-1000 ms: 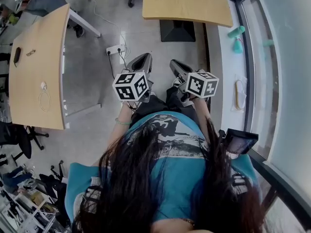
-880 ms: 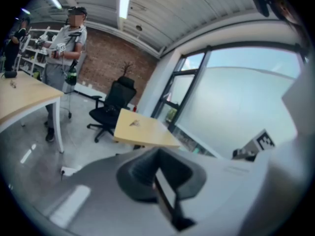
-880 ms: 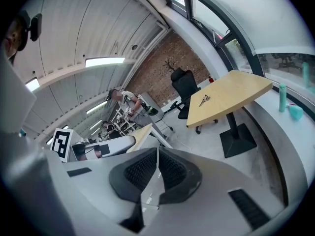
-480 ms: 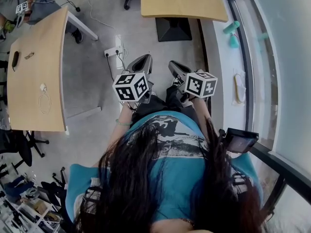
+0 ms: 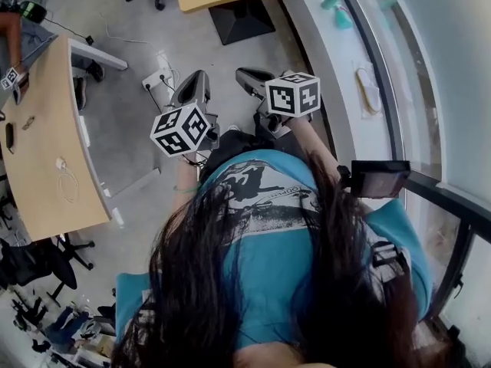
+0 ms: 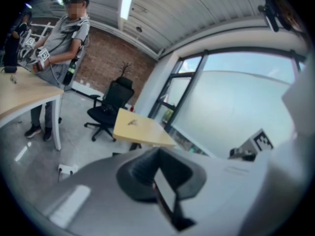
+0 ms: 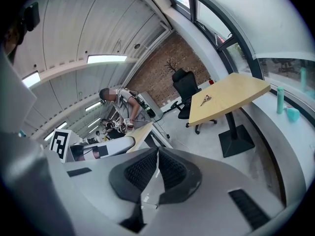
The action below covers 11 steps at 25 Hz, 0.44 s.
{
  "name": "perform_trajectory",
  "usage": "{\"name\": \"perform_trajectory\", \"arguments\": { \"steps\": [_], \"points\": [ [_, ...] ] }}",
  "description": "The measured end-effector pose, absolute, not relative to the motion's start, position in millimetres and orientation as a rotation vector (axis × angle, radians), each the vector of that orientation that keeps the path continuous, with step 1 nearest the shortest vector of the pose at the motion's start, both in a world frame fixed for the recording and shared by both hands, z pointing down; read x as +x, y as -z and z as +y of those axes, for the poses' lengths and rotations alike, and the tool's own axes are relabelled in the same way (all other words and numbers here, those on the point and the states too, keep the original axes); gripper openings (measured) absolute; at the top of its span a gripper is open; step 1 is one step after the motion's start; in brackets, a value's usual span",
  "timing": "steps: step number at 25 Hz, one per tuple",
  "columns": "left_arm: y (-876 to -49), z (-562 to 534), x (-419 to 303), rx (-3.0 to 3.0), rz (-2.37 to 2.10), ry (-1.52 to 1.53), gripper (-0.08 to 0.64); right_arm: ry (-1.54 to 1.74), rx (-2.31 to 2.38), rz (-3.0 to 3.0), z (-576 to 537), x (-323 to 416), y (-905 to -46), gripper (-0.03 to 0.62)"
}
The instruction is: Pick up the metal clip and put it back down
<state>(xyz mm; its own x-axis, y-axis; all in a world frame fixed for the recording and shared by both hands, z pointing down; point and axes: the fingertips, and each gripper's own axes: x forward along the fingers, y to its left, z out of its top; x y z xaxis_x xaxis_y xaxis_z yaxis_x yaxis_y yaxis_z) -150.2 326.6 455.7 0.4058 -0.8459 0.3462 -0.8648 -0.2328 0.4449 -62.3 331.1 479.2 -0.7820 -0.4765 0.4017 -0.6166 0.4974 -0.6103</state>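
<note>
While fingers [image 7: 173,172] meet, metal clip [image 7: 205,100] lies distant.

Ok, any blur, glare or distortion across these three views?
Head view: sharp, evenly lit, fisheye bows the desk. Left gripper view: soft throughout, the left gripper smeared, the window washed out pale. Right gripper view: crisper, the right gripper in focus, heavy barrel bending, the ceiling light bright.

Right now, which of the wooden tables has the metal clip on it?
The small pedestal table holds the metal clip. The long table at the left carries a white cable.
</note>
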Motion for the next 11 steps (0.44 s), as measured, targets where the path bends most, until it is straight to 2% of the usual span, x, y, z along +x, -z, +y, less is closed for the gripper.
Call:
{"name": "perform_trajectory", "arguments": {
  "steps": [11],
  "points": [
    [-458, 311, -167, 2.075, -1.459, -0.033, 0.003, -1.153, 0.935, -2.552, 316, -76, -483, 0.023]
  ]
}}
